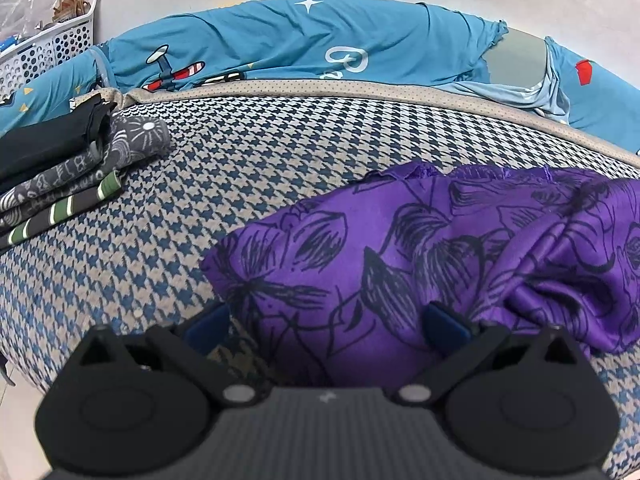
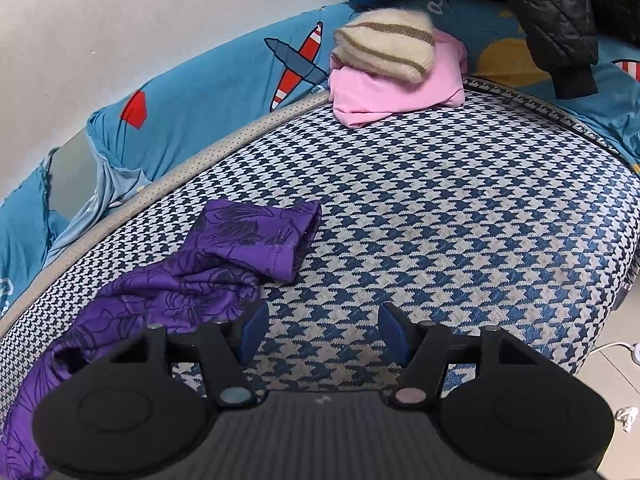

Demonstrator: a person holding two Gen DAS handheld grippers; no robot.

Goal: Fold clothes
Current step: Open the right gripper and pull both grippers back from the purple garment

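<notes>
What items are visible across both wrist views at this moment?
purple floral-print garment: one, purple with dark line drawing, crumpled on the cushion's near part, unfolded.
houndstooth cushion: one, blue and beige, beneath everything.
blue cartoon-print sheet: one, teal with planes, behind the cushion.
stack of folded clothes: one pile, black, grey-patterned, green-striped, at the far left in the left view.
white perforated basket: one, far left corner.
pink folded garment: one, far edge of the cushion.
fuzzy cream striped hat: one, on the pink garment.
black quilted jacket: one, top right.
left gripper: jaws open over the purple fabric.
right gripper: jaws open, nothing between.
</notes>
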